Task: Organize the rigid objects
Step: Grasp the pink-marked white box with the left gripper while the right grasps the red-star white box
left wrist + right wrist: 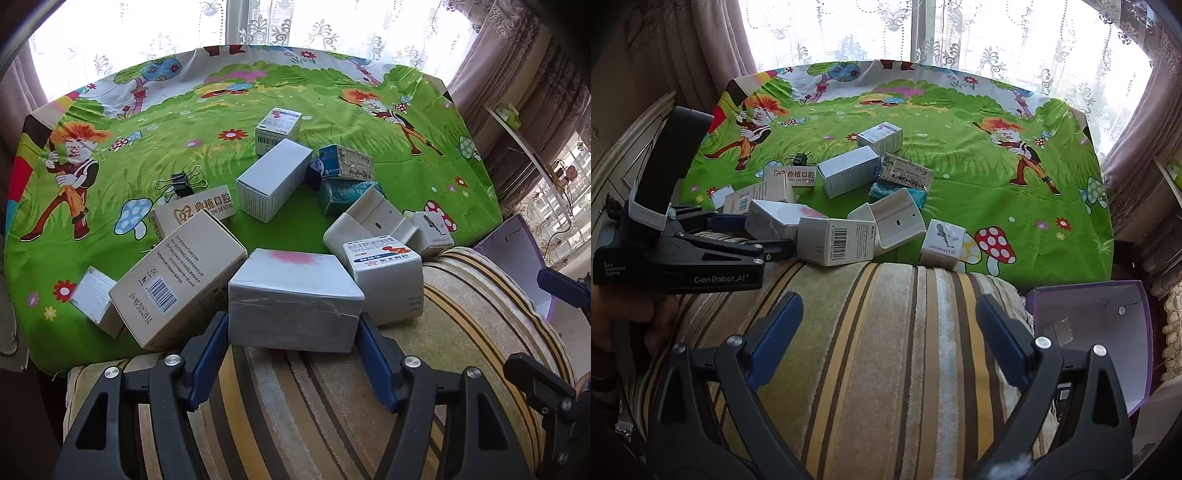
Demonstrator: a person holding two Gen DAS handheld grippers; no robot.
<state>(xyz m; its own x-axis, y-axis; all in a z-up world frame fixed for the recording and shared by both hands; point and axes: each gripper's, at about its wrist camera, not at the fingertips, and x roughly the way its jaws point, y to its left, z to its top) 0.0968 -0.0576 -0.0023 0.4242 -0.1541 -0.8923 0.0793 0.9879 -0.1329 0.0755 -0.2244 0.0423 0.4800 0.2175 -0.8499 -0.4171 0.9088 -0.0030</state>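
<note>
A: Where's the left gripper (293, 325)?

B: At the near edge of the pile, its blue pads flat against both ends of the grey box with the pink smudge (295, 295). It has that box clamped. The box sits half on the striped cushion (332, 406), half over the green cartoon cloth (184, 122).

A: What crowds it?

B: A cream barcode box (177, 280) leans against its left side, and a white medicine box (388, 277) touches its right corner. Behind that sits a white plastic holder (369, 221). Farther off lie a long grey box (273, 181), two teal boxes and a black binder clip (181, 184).

A: And the right gripper (890, 332)?

B: Spread wide over the cushion, nothing between its fingers. An open purple box (1089, 332) stands just to its right.
</note>
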